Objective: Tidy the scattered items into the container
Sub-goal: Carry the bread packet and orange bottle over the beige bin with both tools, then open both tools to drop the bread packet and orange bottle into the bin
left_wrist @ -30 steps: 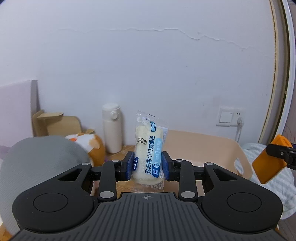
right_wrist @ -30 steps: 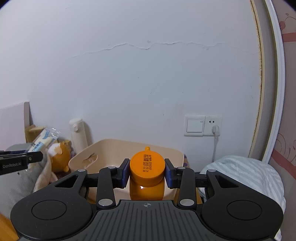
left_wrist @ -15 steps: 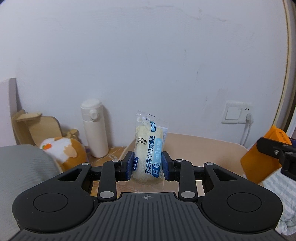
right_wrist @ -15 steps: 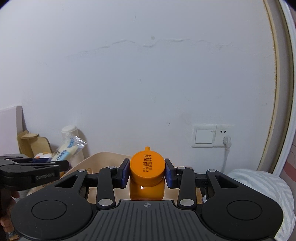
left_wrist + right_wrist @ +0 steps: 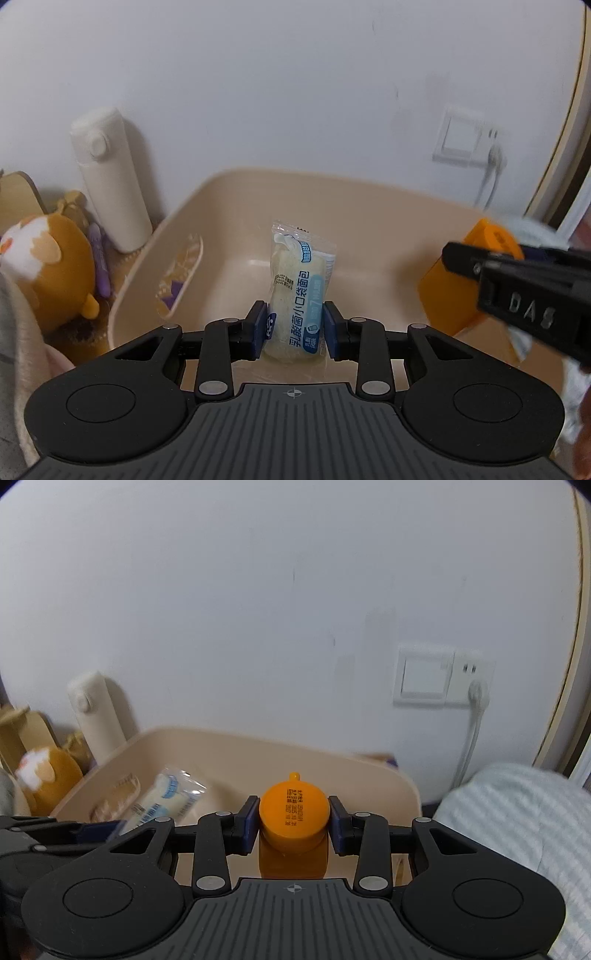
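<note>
My left gripper pinches a wrapped bread packet upright between its blue pads. My right gripper clamps an orange bottle at its cap. Both grips are unchanged from a second ago. What differs: both hands have come forward and down, so the beige container now fills the view below the packet, where earlier it sat behind it. The white flask and plush toy stand left of the container.
</note>
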Available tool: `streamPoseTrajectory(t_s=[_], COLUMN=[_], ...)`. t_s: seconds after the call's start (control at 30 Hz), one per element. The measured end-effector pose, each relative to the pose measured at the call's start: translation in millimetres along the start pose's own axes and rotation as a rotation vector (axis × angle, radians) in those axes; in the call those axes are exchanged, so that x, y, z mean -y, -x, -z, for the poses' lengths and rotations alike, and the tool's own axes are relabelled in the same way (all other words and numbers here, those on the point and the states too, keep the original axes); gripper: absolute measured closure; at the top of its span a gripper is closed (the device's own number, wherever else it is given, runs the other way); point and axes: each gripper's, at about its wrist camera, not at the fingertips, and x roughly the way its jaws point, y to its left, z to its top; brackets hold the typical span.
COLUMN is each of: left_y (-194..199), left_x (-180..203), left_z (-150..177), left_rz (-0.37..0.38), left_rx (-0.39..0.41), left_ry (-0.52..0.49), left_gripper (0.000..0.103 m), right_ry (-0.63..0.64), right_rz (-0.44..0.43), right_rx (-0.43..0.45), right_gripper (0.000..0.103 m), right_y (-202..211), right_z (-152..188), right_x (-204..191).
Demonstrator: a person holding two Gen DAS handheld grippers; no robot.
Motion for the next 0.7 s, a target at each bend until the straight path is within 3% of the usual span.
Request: streamPoseTrajectory(t_s=[0.13, 0.5, 0.57, 0.63, 0.7], left_y=[-13.0, -12.5, -11.6, -6.9, 1.5], left_x=[2.0, 27.7, 27.3, 25.1, 23.5], left_z=[7.6, 11.5, 11.9, 11.9, 12.1], left_rz=[-0.020, -0.045, -0.042, -0.037, -0.035], left_rx=[-0.035, -0.041, -0.039, -0.024, 0.006], left_ry=[-0.034, -0.174, -0.169, -0.152, -0.148], left_gripper=[0.070, 0.068, 0.059, 0.044, 0.038], right_ry=[-0.003, 0.061, 0.074, 0.084, 0.088], right_rz=[0.010, 0.041, 0.040, 0.043, 0.046], right_rx=[-0.048, -0.131, -0.146, -0.148, -0.120], right_gripper=[0.068, 0.068, 0.067, 0.059, 0.053], right_y=[-14.6, -34.1, -34.9, -33.1, -25.6], right_z=[4.7, 15.7, 15.7, 16.8, 17.2], right_x=[2.6, -7.9, -8.9, -8.8, -7.2])
